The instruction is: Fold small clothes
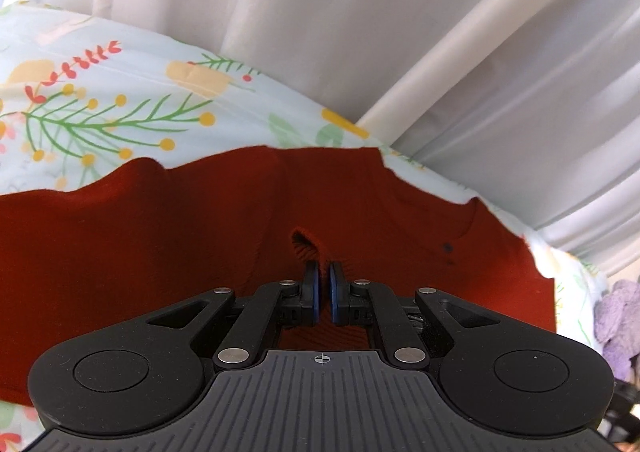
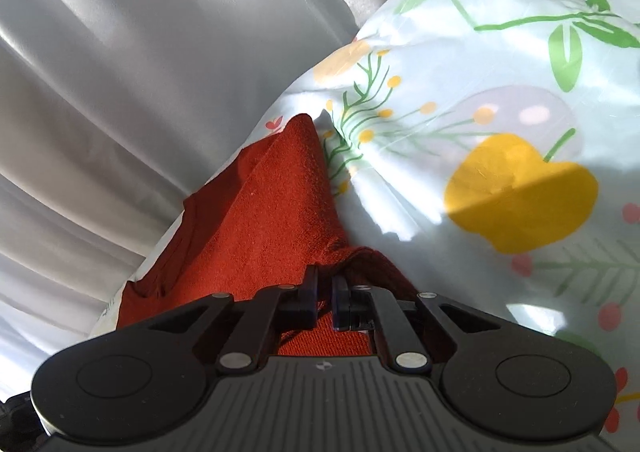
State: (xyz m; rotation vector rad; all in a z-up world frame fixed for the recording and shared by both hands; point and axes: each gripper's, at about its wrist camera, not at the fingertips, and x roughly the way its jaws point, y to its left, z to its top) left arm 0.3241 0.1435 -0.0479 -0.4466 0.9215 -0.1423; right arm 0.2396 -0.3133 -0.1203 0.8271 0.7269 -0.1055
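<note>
Both closed on rust-red knit garment point(image 1: 160, 260) lying on floral bedsheet point(image 1: 100, 92): left hand-held gripper point(image 1: 324, 280), right hand-held gripper point(image 2: 325, 288) pinch edge folds; lift evenly, keep fabric taut

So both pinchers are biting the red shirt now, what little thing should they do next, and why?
Probably lift both together a little and carry that edge over the rest. The left gripper and right gripper are each shut on a bunched bit of the red shirt, which lies mostly flat on the flowery sheet, so it looks ready for a fold.
</note>
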